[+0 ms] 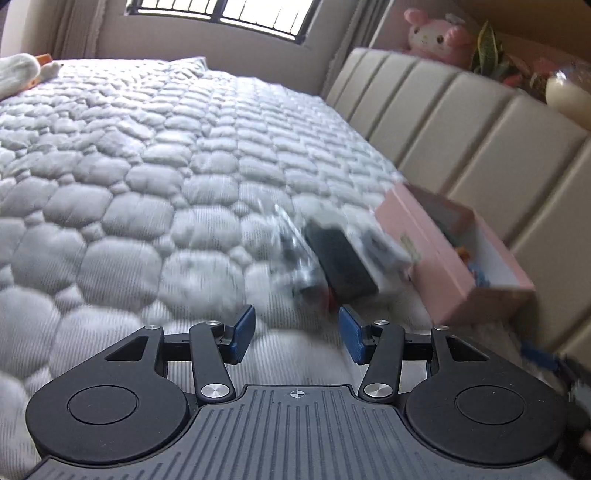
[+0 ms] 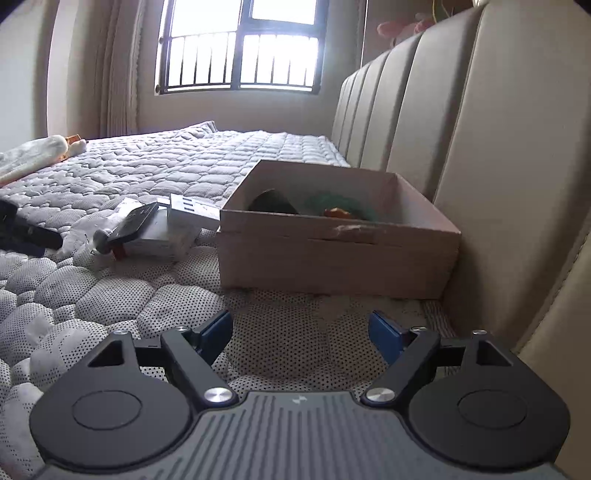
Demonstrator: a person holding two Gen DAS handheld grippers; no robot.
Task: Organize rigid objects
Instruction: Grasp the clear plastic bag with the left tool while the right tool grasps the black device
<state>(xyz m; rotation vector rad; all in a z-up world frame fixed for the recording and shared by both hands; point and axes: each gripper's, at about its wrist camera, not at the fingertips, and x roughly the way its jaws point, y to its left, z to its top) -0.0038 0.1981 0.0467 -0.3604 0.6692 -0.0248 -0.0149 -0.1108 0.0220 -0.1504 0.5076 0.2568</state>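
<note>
Pink cardboard box (image 2: 332,258), open-topped and rectangular, sits on the grey quilted mattress (image 1: 129,184) with its far side against the beige padded headboard (image 2: 461,110). Inside it the right wrist view shows a dark rounded item (image 2: 271,202), something green (image 2: 340,205) and a small orange piece (image 2: 337,212) — too shadowed to name more exactly. Just beside the box's left end lies a small pile: a flat black rectangular device (image 2: 135,221) tilted on top of a white carton (image 2: 166,236), with a second white carton (image 2: 192,207) behind it touching the box wall, and crinkled clear plastic wrapping (image 1: 291,251) on the pile's outer side. The left wrist view is motion-blurred, so the pile's details there are unclear. The left gripper (image 1: 296,334) hovers low over the mattress, its blue-padded jaws moderately parted and empty, pointed at the pile just ahead. The right gripper (image 2: 300,336) is spread wider — also holding nothing — and faces the near wall of the box from a little way back. A barred window (image 2: 240,48) lights the room, a cream plush toy (image 2: 40,153) lies at the mattress's far left, and a pink plush rabbit (image 1: 437,35) sits above the headboard.
</note>
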